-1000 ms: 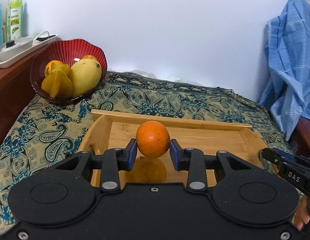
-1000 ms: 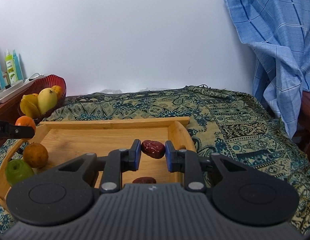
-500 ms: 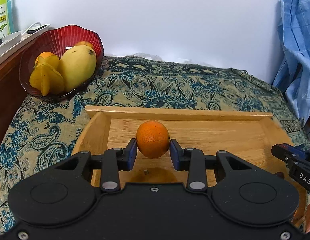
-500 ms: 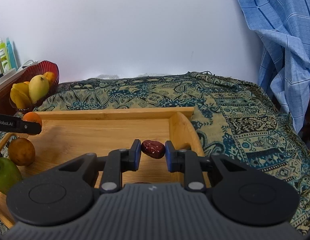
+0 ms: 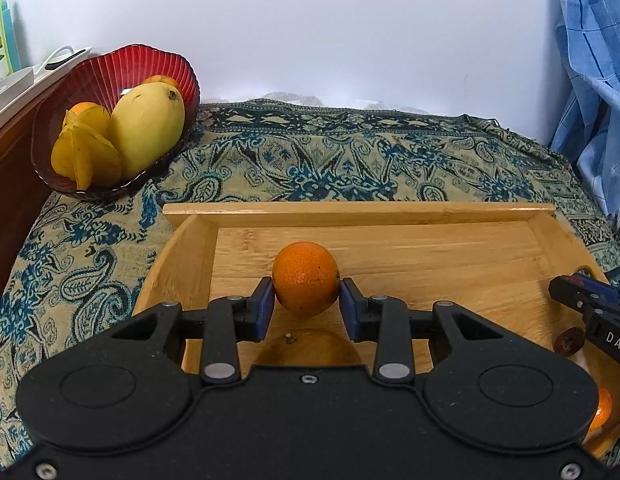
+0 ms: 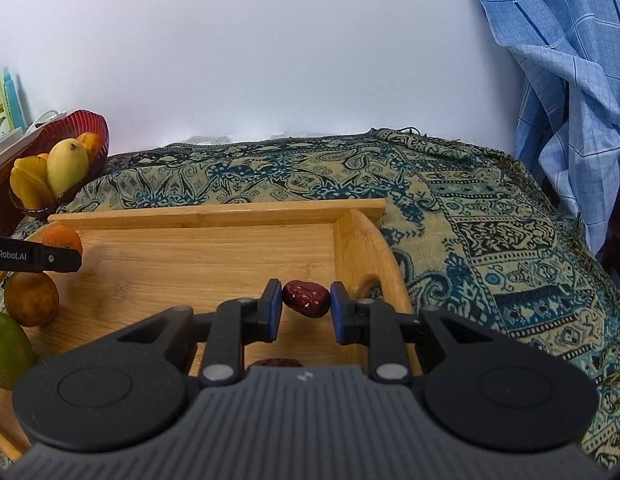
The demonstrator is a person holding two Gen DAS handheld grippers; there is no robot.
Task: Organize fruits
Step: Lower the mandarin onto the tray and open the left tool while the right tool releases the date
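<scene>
Mid-sort, I judge: my left gripper (image 5: 306, 304) pinches an orange (image 5: 305, 278) above the wooden tray (image 5: 362, 212), right gripper (image 6: 304, 308) clamps a red date (image 6: 305, 298) there, red bowl (image 5: 110, 76) partly filled, several fruits left.

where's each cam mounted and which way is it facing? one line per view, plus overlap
Left wrist: sits on the left gripper, looks forward along its jaws, shut on an orange above the wooden tray; red bowl far left; the right gripper's tip enters at right.
Right wrist: sits on the right gripper, faces the same wall, jaws shut on a red date near the tray's right end; the left gripper's finger pokes in at left.
Shared: tray, bowl, patterned cloth, blue fabric, white wall.
</scene>
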